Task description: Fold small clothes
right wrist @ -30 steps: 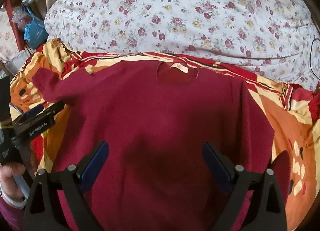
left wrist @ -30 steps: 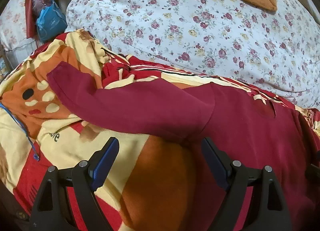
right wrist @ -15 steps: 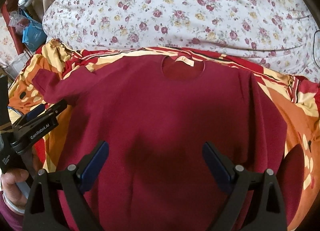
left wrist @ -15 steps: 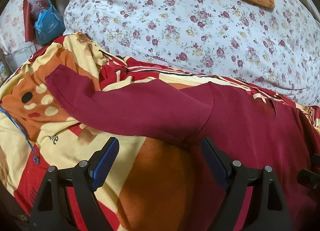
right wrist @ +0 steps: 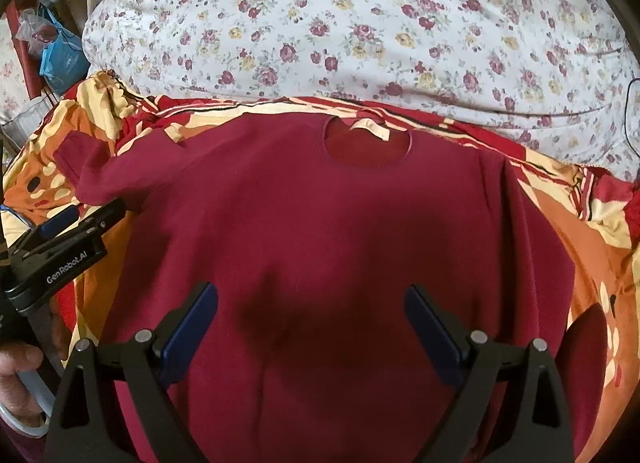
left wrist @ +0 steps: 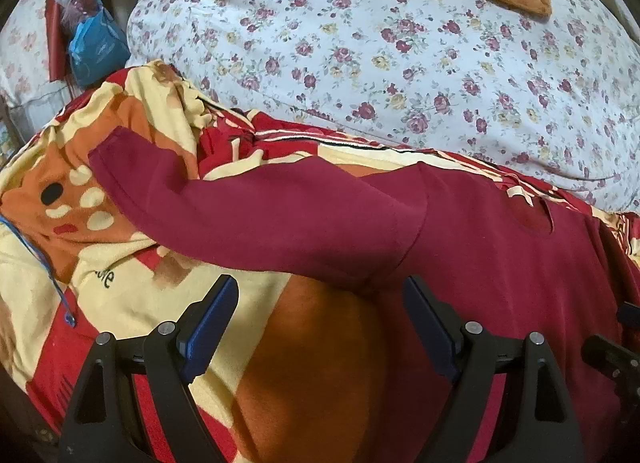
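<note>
Sweater [right wrist: 320, 231]: spread flat, neck away from right claw [right wrist: 312, 327], ready for folding.
Sleeve [left wrist: 248, 219]: ahead of left claw [left wrist: 320, 323].
Claws: both apart, empty.

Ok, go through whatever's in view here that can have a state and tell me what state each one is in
Left gripper: open, empty, hovering near the sleeve.
Right gripper: open, empty, over the sweater's body.
Maroon sweater: spread flat, front up, unfolded.
Sleeve: stretched out sideways, not folded in.
Blanket: rumpled under the sweater.

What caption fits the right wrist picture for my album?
Open right hand-held gripper over a dark red shirt spread flat on a colourful blanket.
</note>
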`<state>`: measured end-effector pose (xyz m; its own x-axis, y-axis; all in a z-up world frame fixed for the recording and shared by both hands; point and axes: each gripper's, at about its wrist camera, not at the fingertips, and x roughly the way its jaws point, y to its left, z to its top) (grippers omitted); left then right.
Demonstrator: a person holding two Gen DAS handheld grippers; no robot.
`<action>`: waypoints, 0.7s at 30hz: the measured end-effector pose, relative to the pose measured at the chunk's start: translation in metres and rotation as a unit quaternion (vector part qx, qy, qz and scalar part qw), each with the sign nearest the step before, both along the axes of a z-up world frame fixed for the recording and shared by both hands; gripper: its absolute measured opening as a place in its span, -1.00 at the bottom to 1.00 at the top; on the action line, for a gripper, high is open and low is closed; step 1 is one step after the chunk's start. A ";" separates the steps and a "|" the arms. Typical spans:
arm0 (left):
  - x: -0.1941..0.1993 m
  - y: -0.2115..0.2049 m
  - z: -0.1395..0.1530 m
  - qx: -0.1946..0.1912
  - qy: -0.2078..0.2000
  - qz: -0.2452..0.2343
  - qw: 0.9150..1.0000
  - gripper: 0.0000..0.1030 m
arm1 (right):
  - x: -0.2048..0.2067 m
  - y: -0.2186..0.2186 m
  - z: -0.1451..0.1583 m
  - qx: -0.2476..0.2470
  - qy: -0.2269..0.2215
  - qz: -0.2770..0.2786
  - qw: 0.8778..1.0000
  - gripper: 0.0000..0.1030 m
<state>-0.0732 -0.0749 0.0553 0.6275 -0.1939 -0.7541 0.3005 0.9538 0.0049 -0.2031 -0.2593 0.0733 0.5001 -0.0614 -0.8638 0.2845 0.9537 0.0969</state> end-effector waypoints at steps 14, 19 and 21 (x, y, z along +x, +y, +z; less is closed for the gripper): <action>0.003 -0.001 -0.002 0.001 0.006 0.001 1.000 0.48 | 0.009 -0.003 -0.009 0.001 0.006 -0.003 1.000 0.88; 0.003 -0.001 -0.002 0.001 0.005 0.001 1.000 0.48 | 0.012 -0.008 -0.011 -0.002 0.005 -0.013 1.000 0.88; 0.005 -0.001 -0.001 0.001 0.003 0.002 1.000 0.48 | 0.013 -0.009 -0.011 -0.005 0.004 -0.015 1.000 0.88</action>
<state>-0.0681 -0.0756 0.0545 0.6244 -0.1895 -0.7577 0.2962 0.9551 0.0053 -0.1904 -0.2681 0.0626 0.4907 -0.0847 -0.8672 0.3141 0.9455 0.0854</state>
